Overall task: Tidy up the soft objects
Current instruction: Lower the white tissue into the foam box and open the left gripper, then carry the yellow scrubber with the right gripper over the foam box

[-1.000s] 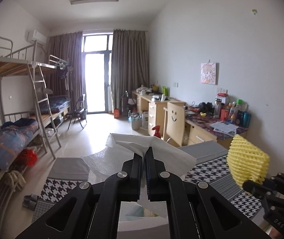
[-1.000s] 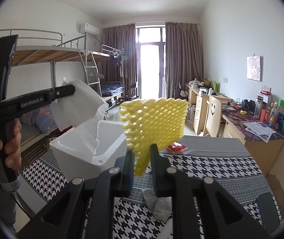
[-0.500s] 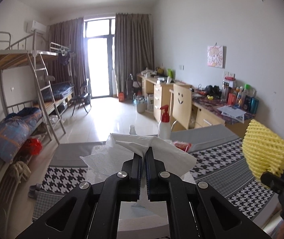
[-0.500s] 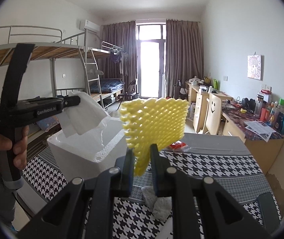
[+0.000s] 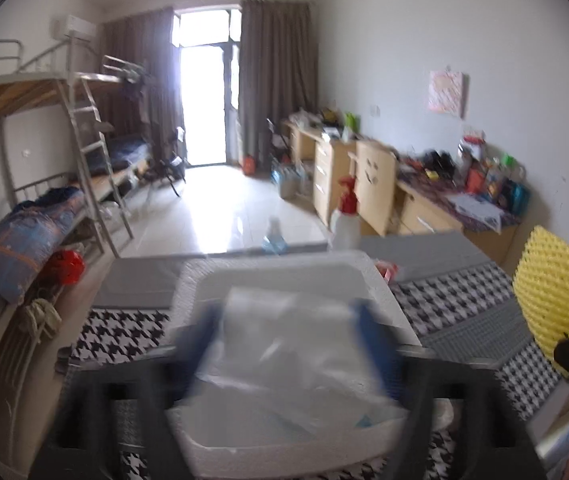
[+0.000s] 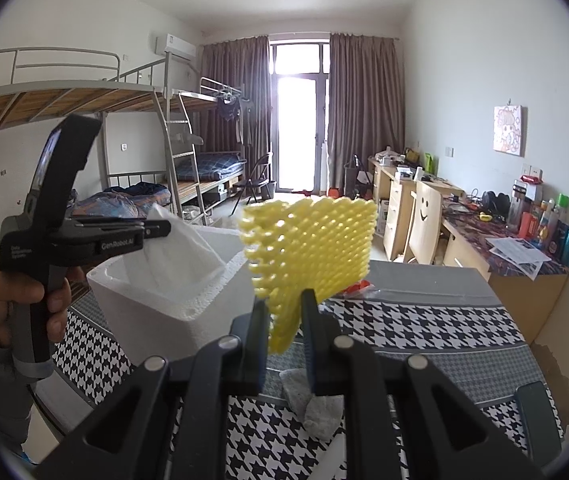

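Observation:
A white foam box (image 5: 284,280) (image 6: 156,300) stands on the houndstooth table (image 6: 424,328). My left gripper (image 5: 284,344) has its fingers spread wide over the box, blurred by motion; the white tissue sheet (image 5: 296,340) lies loose between them, dropping into the box. In the right wrist view the left gripper (image 6: 156,230) sits at the tissue (image 6: 180,248) above the box. My right gripper (image 6: 284,316) is shut on a yellow foam net (image 6: 312,248), held up right of the box; the net also shows in the left wrist view (image 5: 556,292).
A white spray bottle with red top (image 5: 346,220) and a clear bottle (image 5: 274,236) stand behind the box. A red packet (image 6: 358,288) lies on the table's far side, a grey crumpled wad (image 6: 316,404) near my right gripper. Bunk beds left, desks right.
My left gripper has opened from shut and tipped down over the box, releasing the tissue. My right gripper holds the yellow net still.

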Demonstrator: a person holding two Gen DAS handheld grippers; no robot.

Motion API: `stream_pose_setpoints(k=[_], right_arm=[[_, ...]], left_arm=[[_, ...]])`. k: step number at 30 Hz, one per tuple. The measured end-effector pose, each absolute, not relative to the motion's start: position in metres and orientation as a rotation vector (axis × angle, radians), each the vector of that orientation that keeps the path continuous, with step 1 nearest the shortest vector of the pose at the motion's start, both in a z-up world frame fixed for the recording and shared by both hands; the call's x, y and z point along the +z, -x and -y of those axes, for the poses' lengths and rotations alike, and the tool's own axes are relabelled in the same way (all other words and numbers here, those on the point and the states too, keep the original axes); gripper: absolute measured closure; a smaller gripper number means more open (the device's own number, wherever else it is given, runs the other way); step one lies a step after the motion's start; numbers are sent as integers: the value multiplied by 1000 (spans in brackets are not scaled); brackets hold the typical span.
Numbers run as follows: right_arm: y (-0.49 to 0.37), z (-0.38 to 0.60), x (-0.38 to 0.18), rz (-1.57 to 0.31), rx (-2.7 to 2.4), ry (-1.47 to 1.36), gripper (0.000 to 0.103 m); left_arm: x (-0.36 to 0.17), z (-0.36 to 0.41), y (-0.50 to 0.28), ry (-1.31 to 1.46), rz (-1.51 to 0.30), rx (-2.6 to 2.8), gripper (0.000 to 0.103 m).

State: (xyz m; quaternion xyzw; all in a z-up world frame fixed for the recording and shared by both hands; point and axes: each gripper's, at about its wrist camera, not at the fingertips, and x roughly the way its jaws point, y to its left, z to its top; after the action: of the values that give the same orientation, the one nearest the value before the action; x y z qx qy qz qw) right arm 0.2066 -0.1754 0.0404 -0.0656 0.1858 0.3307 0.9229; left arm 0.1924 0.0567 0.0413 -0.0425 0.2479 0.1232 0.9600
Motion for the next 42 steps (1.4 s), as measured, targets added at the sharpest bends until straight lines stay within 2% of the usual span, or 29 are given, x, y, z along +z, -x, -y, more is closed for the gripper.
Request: stream_pose_setpoints(k=[2,3,21,42], right_arm=[[-208,174,40,-386,677,138,84],[-208,173,40,-386,677,140,84],[-213,163,45,-358,698,133,84],[-216,130,62,-314,785,144,84]], left_arm=[[45,-55,-184,72,-447,276,1],[47,-54,-182,69,-438,270,1],[60,-60,-143,89,-351,248,1],[42,-80,-115,98,-326,307,1]])
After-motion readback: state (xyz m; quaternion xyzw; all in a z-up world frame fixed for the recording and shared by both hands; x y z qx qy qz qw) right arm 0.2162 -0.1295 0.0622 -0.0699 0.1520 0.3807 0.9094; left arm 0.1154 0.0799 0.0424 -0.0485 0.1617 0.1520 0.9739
